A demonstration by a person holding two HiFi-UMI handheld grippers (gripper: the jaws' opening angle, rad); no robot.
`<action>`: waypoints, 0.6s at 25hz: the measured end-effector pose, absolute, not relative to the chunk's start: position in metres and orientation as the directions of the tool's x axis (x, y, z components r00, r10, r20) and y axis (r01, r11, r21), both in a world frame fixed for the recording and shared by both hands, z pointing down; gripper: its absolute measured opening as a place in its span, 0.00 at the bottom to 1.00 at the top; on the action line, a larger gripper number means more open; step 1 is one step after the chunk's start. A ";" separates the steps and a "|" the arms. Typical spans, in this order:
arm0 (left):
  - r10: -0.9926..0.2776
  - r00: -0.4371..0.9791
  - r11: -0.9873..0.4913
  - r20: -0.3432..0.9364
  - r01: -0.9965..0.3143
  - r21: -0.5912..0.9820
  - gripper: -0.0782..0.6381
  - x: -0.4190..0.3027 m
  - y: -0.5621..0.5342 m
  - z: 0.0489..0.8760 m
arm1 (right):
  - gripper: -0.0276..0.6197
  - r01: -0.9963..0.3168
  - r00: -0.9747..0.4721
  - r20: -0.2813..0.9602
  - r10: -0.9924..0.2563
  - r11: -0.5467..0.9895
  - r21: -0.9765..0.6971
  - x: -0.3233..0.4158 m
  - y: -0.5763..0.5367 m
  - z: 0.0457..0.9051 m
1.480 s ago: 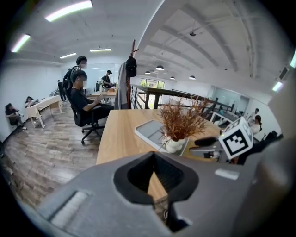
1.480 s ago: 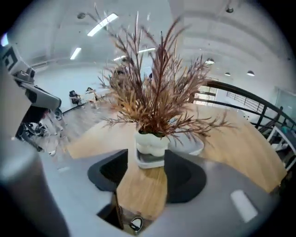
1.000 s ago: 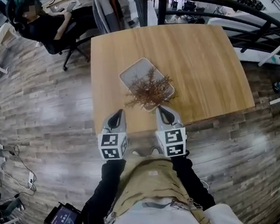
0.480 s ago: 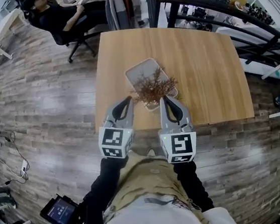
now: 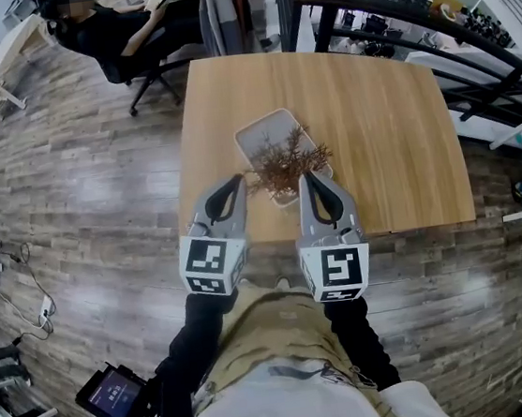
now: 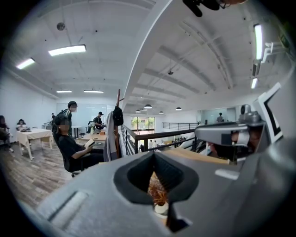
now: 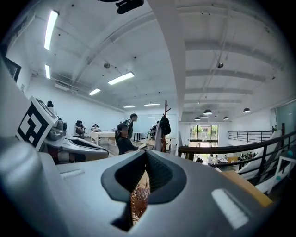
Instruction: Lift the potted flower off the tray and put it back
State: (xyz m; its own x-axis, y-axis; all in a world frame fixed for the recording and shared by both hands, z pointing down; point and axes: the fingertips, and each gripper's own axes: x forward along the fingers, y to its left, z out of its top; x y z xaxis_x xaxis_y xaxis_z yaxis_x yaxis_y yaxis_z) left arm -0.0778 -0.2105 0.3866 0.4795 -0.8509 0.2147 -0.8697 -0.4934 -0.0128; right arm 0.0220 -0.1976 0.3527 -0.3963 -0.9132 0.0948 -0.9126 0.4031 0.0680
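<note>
Standing at the near end of the pale rectangular tray (image 5: 253, 131) by the wooden tabletop's (image 5: 381, 112) near edge, the dried brown potted flower (image 5: 283, 160) lies just beyond the left gripper (image 5: 236, 179) and right gripper (image 5: 303, 179), both pinched together, empty.

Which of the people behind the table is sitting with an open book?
The one in dark clothes on the wheeled chair nearest the wooden table; the others stand or sit farther back by the desks.
</note>
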 end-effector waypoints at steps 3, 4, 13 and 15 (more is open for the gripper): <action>-0.849 0.482 -0.497 0.218 -0.868 -0.014 0.11 -0.079 -0.209 0.386 | 0.05 -0.912 -0.397 0.090 -0.913 0.404 0.071 0.020 -0.196 0.351; -0.848 0.483 -0.497 0.217 -0.868 -0.013 0.11 -0.079 -0.208 0.385 | 0.05 -0.912 -0.397 0.089 -0.913 0.404 0.071 0.020 -0.196 0.351; -0.848 0.483 -0.498 0.219 -0.867 -0.014 0.11 -0.078 -0.208 0.384 | 0.05 -0.913 -0.396 0.098 -0.913 0.403 0.066 0.021 -0.194 0.352; -0.849 0.482 -0.496 0.214 -0.868 -0.013 0.11 -0.081 -0.208 0.384 | 0.05 -0.913 -0.395 0.097 -0.913 0.402 0.068 0.018 -0.192 0.352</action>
